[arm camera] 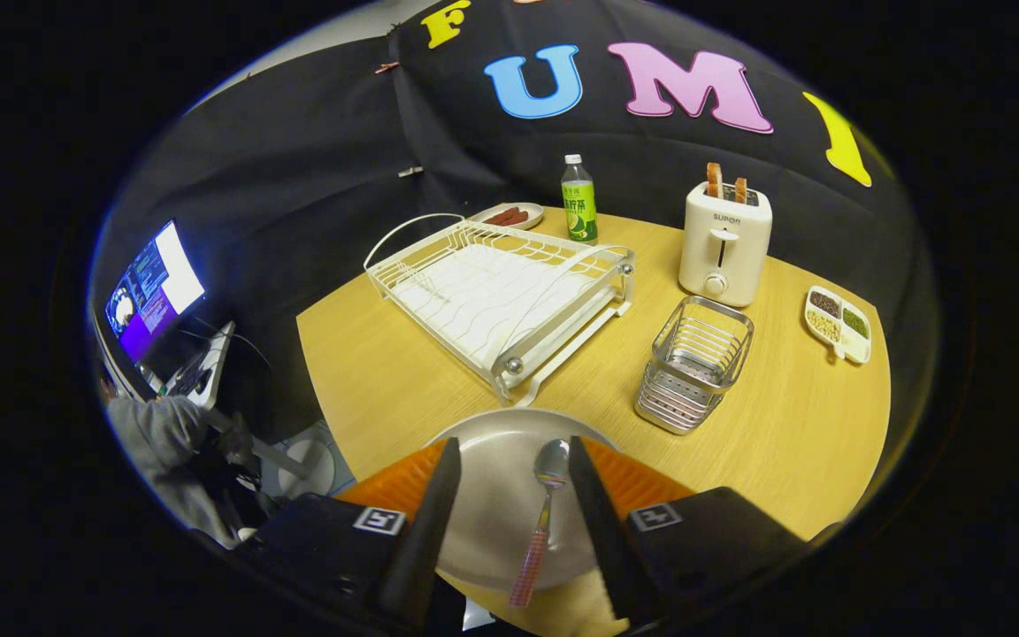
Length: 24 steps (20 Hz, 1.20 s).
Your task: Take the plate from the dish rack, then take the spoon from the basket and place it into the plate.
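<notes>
A grey plate (496,495) lies on the wooden table (784,442), under and between my fingers. A spoon (543,506) with a metal bowl and a pink checked handle rests in the plate, bowl pointing away from me. My gripper (514,482) hangs above it, open, its fingers well apart on either side of the spoon and not touching it. Beyond the plate stands the white wire dish rack (501,296), with nothing in it. To its right stands the metal wire basket (695,363), which looks empty.
A white toaster (726,248) holding two slices stands behind the basket. A green-labelled bottle (578,202) and a small dish of sausages (509,215) sit at the back. A divided snack tray (838,325) lies far right. Off the table's left side are a laptop (156,296) and a seated person (164,442).
</notes>
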Motion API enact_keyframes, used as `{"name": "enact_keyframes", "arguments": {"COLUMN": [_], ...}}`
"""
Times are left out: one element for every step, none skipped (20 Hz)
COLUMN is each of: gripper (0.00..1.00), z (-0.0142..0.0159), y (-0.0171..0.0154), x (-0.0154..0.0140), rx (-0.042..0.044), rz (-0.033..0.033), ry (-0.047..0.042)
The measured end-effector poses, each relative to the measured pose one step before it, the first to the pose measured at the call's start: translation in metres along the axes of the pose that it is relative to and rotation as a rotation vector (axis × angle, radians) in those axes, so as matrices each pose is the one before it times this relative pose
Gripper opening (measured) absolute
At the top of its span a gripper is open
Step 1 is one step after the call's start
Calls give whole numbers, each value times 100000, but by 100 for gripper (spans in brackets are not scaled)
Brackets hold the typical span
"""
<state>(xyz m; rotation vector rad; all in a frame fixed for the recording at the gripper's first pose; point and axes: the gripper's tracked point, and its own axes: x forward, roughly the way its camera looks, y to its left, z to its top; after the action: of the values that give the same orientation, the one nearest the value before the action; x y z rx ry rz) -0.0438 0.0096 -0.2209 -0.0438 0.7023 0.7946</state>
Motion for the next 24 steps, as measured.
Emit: {"name": "enact_keyframes", "arguments": {"gripper": [99, 100, 99, 99, 99, 99, 99, 99, 99, 99, 99, 99, 99, 99, 99, 99, 99, 99, 99, 99, 99, 99, 99, 99], "z": [530, 505, 666, 710, 752, 855, 1052, 997, 1035, 1311, 1190, 1107, 985, 1224, 1143, 1121, 1071, 939, 834, 1031, 945, 960, 890, 704], "y": [-6, -179, -249, -262, -324, -273, -328, -489, -479, -291, -193, -281, -119, -175, -203, -127, -44, 18, -69, -12, 63, 12, 2, -16], "x": [-101, -174, -268, -262, -400, -503, -489, -543, -586, -641, -549, -544, -535, -732, -596, -787, -707, -740, -691, -839, -849, -886, -906, -826], "rx": [1528, 1186, 692, 411, 350, 456, 256, 259, 806, 1759, 2080, 2107, 1749, 1655, 1230, 1221, 1214, 1107, 1343, 1454, 1359, 737, 30, -420], "rz": [1, -836, -1188, -1472, -1656, -1459, -1925, -2548, -2723, -2740, -2656, -2679, -2630, -3821, -4050, -4146, -3709, -3682, -4098, -3498, -3135, -2904, -2771, -2490], "ry": [-1325, -1271, -1503, -1842, -1622, -1898, -2427, -2014, -1823, -2719, -2482, -2329, -2270, -3145, -3235, -3345, -3296, -2878, -2817, -3342, -3284, -3368, -3420, -2760]}}
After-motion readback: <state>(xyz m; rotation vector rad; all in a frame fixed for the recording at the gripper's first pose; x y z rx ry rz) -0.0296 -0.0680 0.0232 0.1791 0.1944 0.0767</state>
